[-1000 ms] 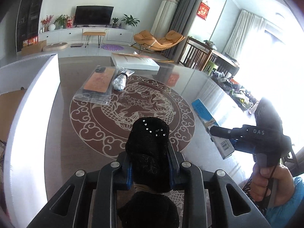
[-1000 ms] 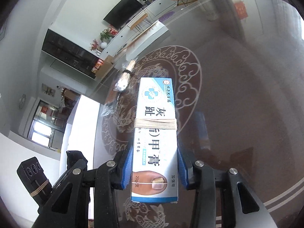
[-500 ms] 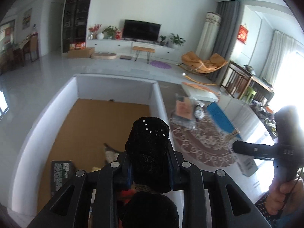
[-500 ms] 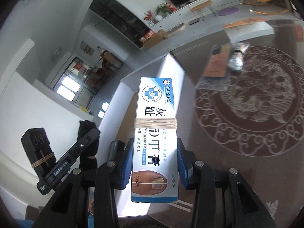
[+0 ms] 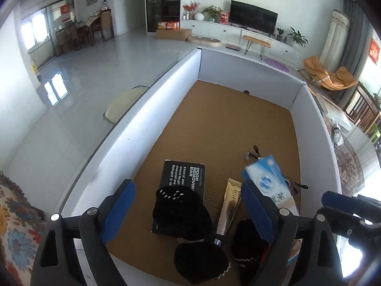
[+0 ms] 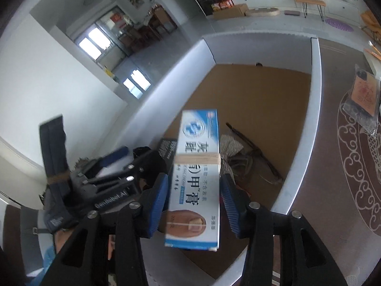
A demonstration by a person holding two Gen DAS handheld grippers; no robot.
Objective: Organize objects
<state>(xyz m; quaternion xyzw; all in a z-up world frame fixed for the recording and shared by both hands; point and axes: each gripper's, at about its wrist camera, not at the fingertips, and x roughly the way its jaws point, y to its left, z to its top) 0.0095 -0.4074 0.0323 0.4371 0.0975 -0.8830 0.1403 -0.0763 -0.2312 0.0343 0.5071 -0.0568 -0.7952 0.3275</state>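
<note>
Left hand-held gripper (image 5: 188,205) spread wide over the box (image 5: 147,100), black sock roll (image 5: 182,212) loose between its pads; both jaws have just been opening.
Right hand-held gripper (image 6: 194,196) parted around the blue-white ointment carton (image 6: 197,174), pads look clear of it, so release is under way. Already in the box: black carton (image 5: 183,178), gold packet (image 5: 229,206). Left on the worktop (image 6: 333,54): bagged packet (image 6: 363,95).

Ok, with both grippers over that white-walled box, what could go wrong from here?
On the right gripper the jaws have just been opening, the cream carton loose between them above the box wall: it might tumble outside. Likewise on the left gripper, around the black bundle; the two tools sit close and could bump.
</note>
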